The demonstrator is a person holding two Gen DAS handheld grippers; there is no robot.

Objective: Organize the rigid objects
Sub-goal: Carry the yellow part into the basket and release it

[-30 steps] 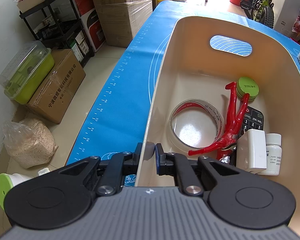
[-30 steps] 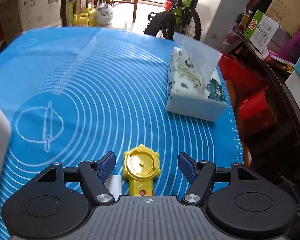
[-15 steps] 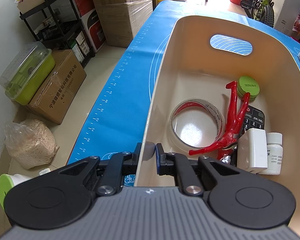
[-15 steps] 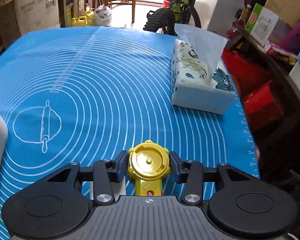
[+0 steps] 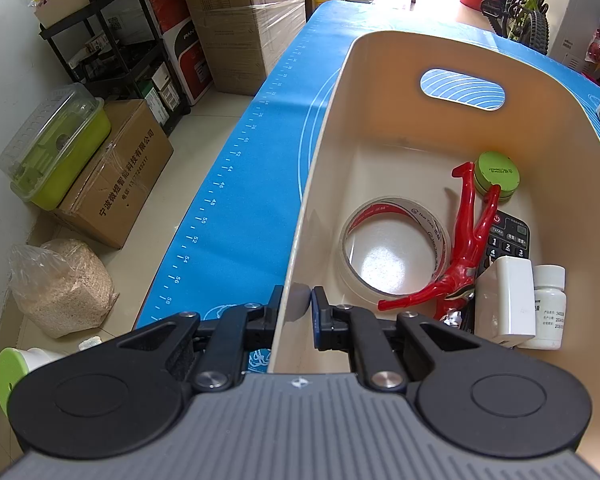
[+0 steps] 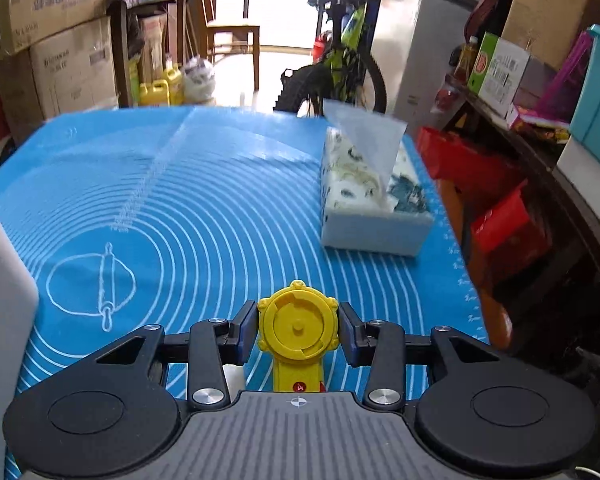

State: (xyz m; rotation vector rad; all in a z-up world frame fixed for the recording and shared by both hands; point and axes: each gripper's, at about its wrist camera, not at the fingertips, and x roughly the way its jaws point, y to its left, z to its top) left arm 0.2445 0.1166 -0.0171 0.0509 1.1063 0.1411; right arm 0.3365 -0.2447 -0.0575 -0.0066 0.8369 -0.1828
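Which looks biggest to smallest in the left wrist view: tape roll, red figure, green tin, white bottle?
As they appear, with fisheye and nearness skewing it:
1. tape roll
2. red figure, close to the roll in span, so that order is unsure
3. white bottle, nearer the camera
4. green tin, farther off

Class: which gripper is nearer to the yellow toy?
Right. The right gripper is closing on the yellow toy; the left gripper clamps the bin wall, toy unseen there.

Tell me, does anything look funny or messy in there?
Not really. The red figure sprawls across the remote in the bin, a bit jumbled, but nothing is spilled or broken. The yellow toy sits in the right gripper, whose jaws are closing.
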